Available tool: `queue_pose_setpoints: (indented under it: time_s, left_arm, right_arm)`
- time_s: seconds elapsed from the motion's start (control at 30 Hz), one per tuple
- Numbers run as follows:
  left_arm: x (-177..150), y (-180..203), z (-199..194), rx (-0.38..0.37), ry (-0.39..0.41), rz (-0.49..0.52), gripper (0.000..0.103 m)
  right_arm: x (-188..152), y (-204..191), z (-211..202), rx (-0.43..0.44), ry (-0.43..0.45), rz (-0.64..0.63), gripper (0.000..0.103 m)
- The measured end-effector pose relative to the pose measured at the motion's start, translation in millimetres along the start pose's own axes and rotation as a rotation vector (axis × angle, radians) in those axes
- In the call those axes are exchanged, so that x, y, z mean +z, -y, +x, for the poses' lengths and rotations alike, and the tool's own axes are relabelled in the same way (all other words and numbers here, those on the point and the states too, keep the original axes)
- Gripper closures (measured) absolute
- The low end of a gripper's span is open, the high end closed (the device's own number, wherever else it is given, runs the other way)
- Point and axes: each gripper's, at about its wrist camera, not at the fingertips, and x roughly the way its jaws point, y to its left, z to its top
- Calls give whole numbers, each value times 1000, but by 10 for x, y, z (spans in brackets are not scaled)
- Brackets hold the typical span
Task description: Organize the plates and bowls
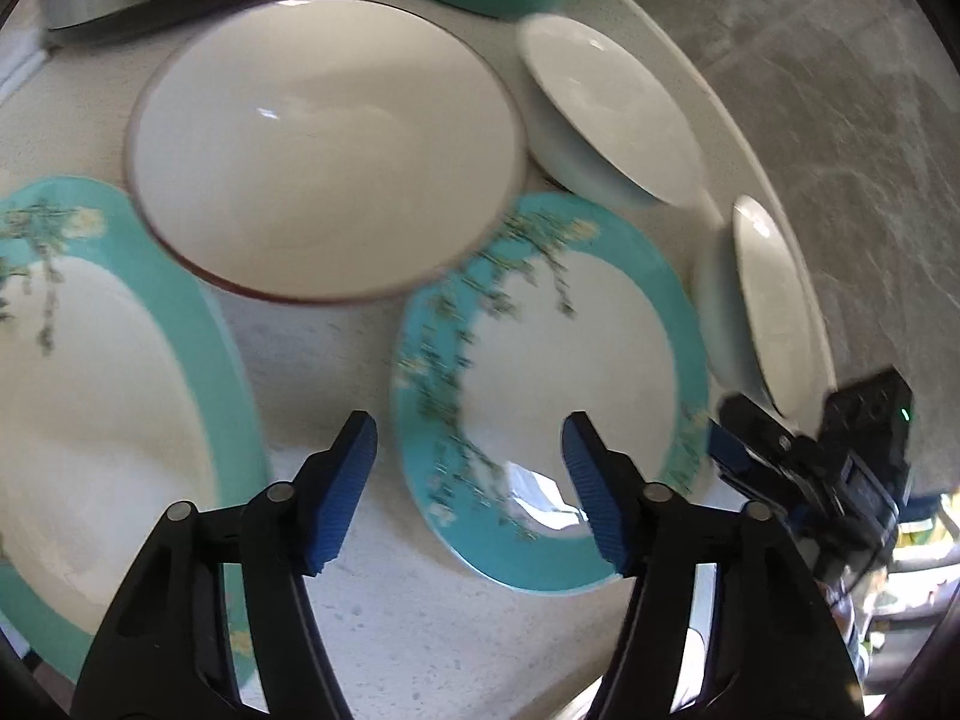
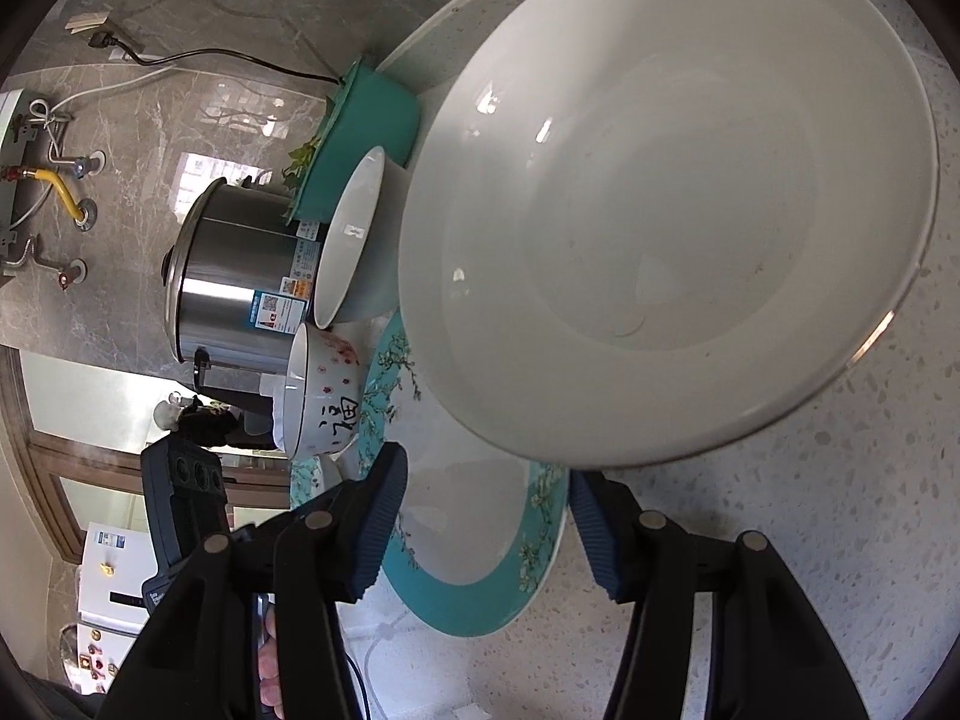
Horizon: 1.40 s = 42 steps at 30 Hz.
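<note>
- The left gripper (image 1: 468,480) tilts steeply down over the speckled white desk (image 1: 384,618); the right gripper (image 2: 483,534) slants down more gently.
- A teal-rimmed round floral ceramic plate (image 1: 558,372) lies flat on the desk, beside a large plain white bowl (image 1: 324,144).
- Both pairs of jaws stand spread apart, each astride that plate's near rim, pinching nothing.

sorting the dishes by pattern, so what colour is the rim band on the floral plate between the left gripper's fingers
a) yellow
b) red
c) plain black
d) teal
d, the floral plate in the left wrist view has a broad teal band round its white centre, with small flowering branches across it.
</note>
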Motion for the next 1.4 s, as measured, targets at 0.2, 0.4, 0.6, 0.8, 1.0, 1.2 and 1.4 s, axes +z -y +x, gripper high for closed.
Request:
queue_pose_setpoints:
  time_s: [0.2,0.4,0.6,0.8,1.0,1.2,1.4]
  left_arm:
    - [-5,21,1,-1,15,9,40]
    - [-7,54,25,4,10,13,43]
    - [-2,77,58,33,15,7,53]
    - [42,-64,44,49,38,-18,80]
    - [44,-99,40,50,36,7,88]
    - [65,-156,36,34,34,26,89]
    - [57,-68,72,26,22,53,89]
  right_arm:
    - [12,-34,23,-14,5,-1,46]
    - [29,5,13,-31,21,29,55]
    - [43,-9,17,-55,48,48,60]
    - [50,89,6,-118,49,76,93]
    - [28,53,-7,-146,63,56,92]
    - [-53,2,-36,-172,66,3,92]
    - [-120,-49,-75,-199,69,-48,92]
